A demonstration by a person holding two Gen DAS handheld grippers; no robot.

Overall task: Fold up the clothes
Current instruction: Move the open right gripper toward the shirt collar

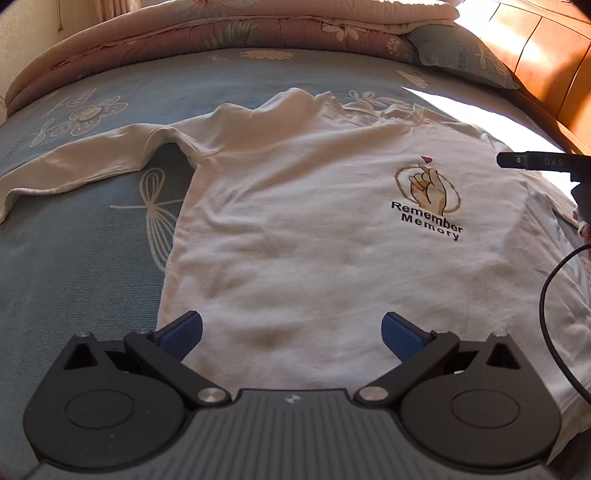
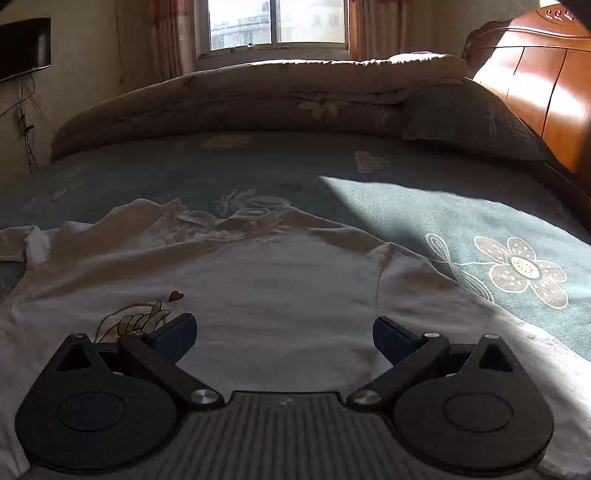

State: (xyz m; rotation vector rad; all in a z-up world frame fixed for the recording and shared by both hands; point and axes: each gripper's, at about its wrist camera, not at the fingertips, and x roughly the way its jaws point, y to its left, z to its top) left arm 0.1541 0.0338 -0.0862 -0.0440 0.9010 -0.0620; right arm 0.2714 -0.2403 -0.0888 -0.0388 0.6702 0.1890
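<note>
Both grippers, left [image 1: 291, 332] and right [image 2: 284, 332], gaping wide over the flat shirt [image 1: 314, 229]; soft, floppy cotton, I'd pinch the sleeve [image 1: 85, 162] mid-left.

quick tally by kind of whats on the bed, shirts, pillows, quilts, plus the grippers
white shirt: 1
pillow: 1
folded quilt: 1
grippers: 2, left gripper and right gripper, both open over the shirt
total: 5

Shirt [image 1: 295, 221] on bed [image 1: 74, 240], quilt [image 1: 184, 40] behind
</note>
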